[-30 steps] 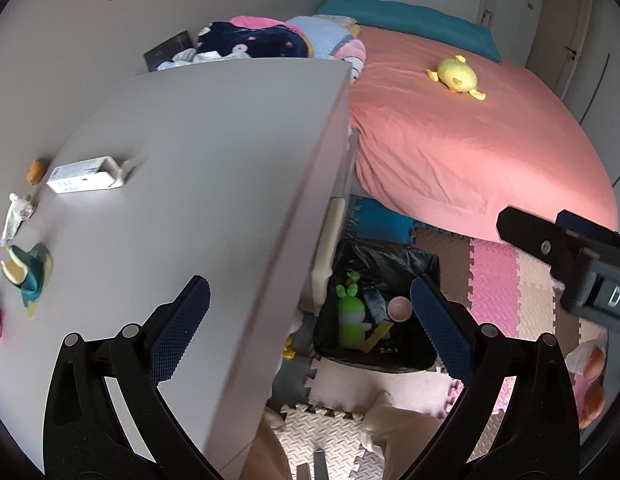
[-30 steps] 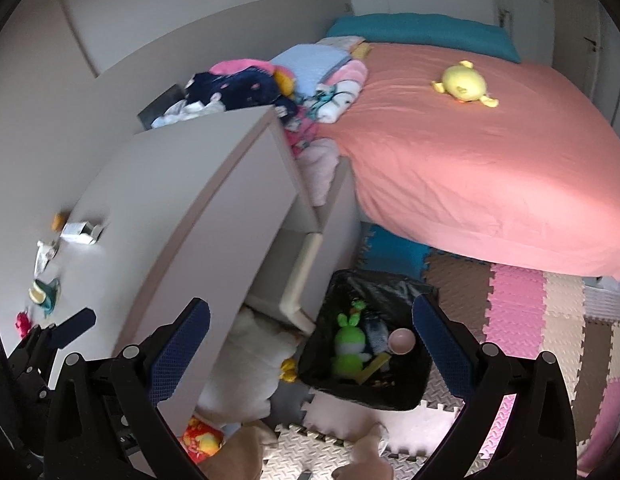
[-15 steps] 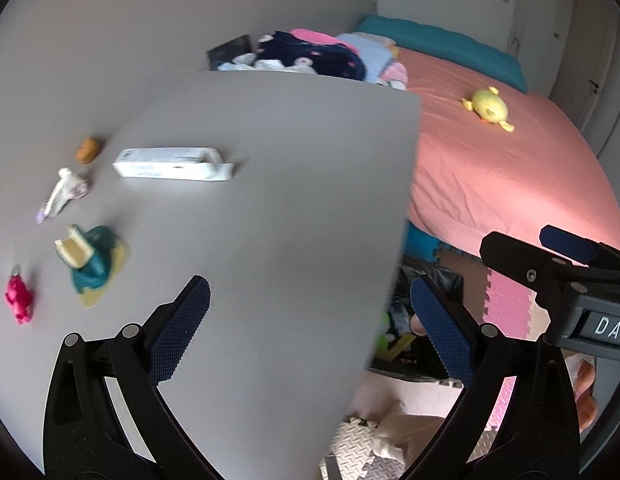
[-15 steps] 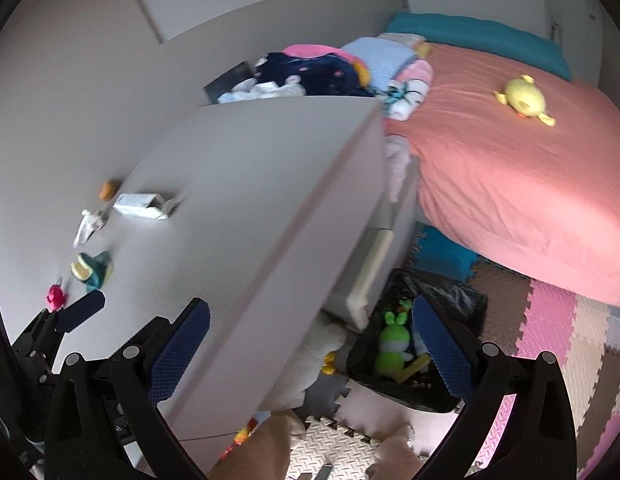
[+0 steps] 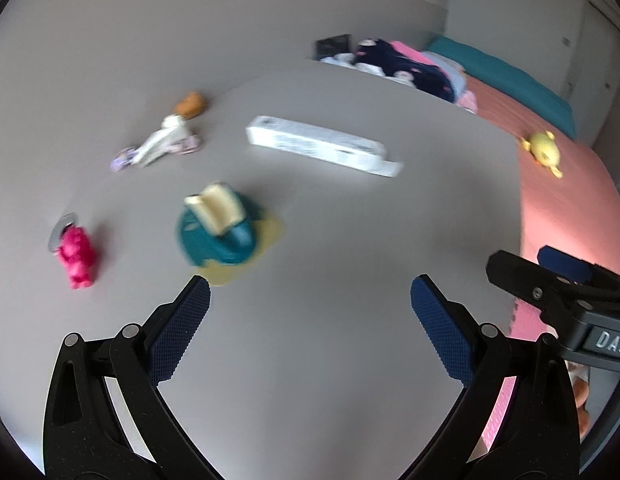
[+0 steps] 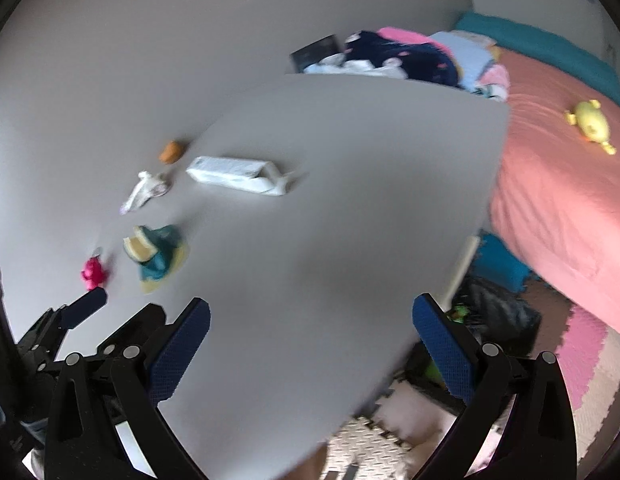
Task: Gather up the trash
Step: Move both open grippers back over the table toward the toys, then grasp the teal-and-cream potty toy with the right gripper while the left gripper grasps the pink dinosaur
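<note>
A grey tabletop (image 5: pixel 350 280) carries a loose cluster toward its far left. A long white carton (image 5: pixel 318 145) lies on its side; left of it sit a small orange piece (image 5: pixel 190 104) and a crumpled white wrapper (image 5: pixel 162 146). Nearer lie a teal and yellow wrapper (image 5: pixel 222 232) and a pink toy figure (image 5: pixel 76 256). To the right, a pink bed (image 6: pixel 570 184) holds a yellow plush (image 6: pixel 590 124).

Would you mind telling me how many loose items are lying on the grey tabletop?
5: an orange lump farthest back, a white crumpled wrapper, a long white box, a teal-and-yellow piece, and a pink figure nearest left.
</note>
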`<state>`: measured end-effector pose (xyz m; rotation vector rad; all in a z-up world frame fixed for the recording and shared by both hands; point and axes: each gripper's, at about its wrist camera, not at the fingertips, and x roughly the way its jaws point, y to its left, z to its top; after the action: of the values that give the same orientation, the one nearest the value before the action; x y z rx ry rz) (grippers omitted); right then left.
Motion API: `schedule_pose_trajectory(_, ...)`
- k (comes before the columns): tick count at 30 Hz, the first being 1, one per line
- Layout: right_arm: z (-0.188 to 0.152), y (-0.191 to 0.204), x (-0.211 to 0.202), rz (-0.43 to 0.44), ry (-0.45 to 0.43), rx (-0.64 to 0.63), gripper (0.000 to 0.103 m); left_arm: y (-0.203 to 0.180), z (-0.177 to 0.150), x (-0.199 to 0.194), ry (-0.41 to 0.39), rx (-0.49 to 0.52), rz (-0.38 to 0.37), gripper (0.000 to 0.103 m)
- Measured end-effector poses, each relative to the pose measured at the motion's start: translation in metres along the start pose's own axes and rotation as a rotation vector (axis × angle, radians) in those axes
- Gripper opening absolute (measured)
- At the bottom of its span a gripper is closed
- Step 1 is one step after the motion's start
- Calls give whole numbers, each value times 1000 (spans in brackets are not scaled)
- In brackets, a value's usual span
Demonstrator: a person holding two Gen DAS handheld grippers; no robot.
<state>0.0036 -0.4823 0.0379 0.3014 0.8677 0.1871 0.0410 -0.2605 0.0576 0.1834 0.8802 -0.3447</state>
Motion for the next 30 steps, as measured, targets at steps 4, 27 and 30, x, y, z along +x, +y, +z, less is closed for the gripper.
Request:
schedule_pose_trajectory(4, 4, 36, 13, 21, 10, -67, 101, 29, -4, -1, -3, -34, 28, 97)
schedule_pose_trajectory(27, 21, 187, 104, 14, 111, -324, 95, 192, -26, 9, 41, -307, 123, 97)
schedule_pose_trajectory(30, 22, 192, 114, -8, 123, -334, 88, 198, -25, 14, 52, -317, 138, 97)
